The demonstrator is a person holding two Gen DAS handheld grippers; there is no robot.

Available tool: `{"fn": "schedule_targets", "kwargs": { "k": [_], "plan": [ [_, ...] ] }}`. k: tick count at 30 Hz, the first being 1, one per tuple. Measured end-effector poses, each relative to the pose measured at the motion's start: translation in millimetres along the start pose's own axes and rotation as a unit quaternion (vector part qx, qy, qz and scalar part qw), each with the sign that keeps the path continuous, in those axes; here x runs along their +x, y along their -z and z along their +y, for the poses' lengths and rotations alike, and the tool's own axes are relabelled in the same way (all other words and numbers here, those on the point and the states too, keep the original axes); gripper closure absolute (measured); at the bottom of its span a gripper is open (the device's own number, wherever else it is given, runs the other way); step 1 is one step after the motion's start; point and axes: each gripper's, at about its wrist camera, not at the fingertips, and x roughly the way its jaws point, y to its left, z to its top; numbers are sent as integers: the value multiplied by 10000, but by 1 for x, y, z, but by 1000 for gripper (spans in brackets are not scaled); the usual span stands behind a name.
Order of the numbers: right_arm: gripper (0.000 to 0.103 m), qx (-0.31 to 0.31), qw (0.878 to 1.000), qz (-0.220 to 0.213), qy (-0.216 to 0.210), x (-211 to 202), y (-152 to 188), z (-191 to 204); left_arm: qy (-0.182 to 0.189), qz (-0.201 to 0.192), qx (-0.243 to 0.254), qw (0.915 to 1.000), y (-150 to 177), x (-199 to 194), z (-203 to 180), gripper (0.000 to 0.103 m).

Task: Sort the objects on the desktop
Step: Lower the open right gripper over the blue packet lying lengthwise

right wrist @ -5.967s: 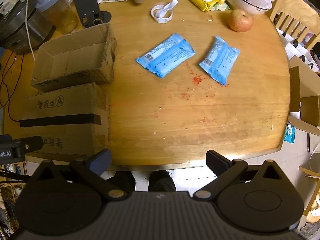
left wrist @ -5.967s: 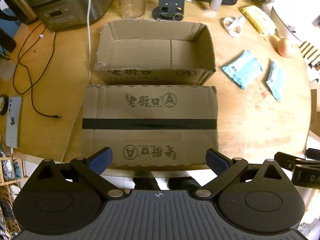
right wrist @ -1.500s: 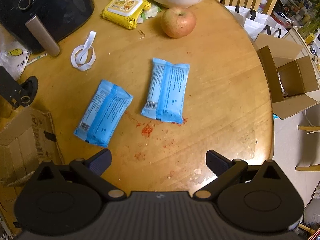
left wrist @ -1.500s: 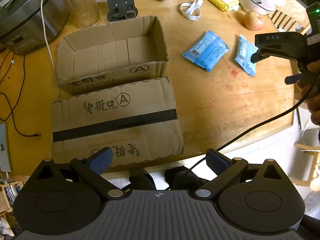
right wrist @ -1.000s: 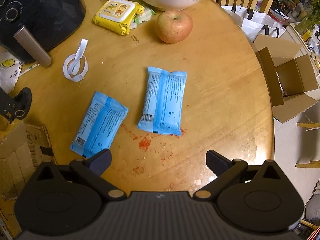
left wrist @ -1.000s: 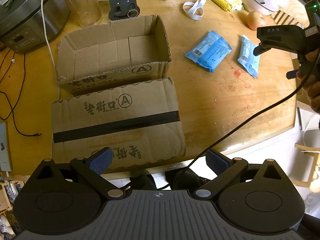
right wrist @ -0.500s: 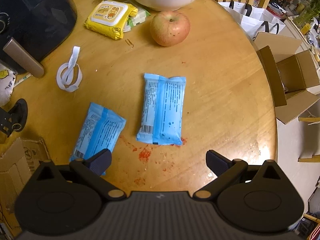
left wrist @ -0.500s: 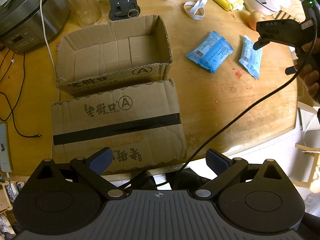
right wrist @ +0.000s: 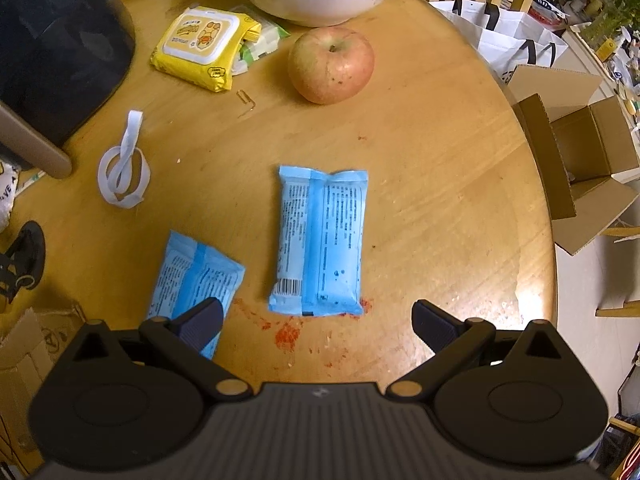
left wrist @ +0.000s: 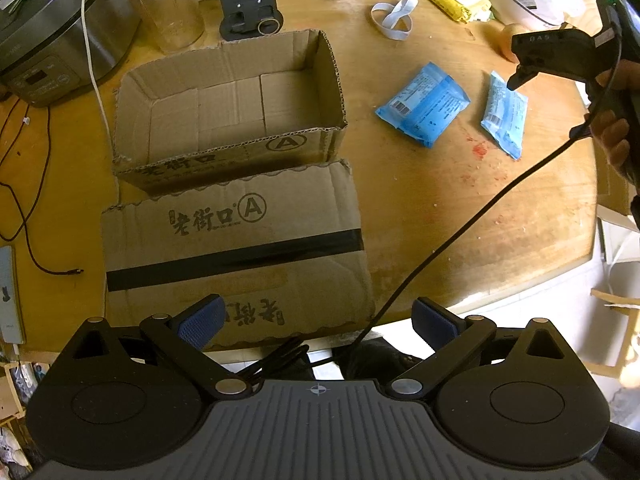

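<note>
Nothing was sorted yet: the open box [left wrist: 230, 104] was empty, both blue packets [right wrist: 320, 240] [left wrist: 424, 106] lay right of it. Both grippers [left wrist: 316, 320] [right wrist: 316, 320] stood apart, holding nothing.

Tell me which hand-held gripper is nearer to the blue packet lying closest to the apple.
Right. The right hand-held gripper hovers open just short of that blue packet; the left hand-held gripper sits back by the flattened cardboard, well away.
</note>
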Motion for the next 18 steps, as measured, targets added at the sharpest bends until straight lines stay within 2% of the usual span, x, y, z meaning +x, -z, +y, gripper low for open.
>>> {"fn": "schedule_targets", "kwargs": {
  "k": [18],
  "plan": [
    [0,182,9997,157,80,25,-30,0,-12,30,-57,10000,-5,2,2,1]
  ]
}}
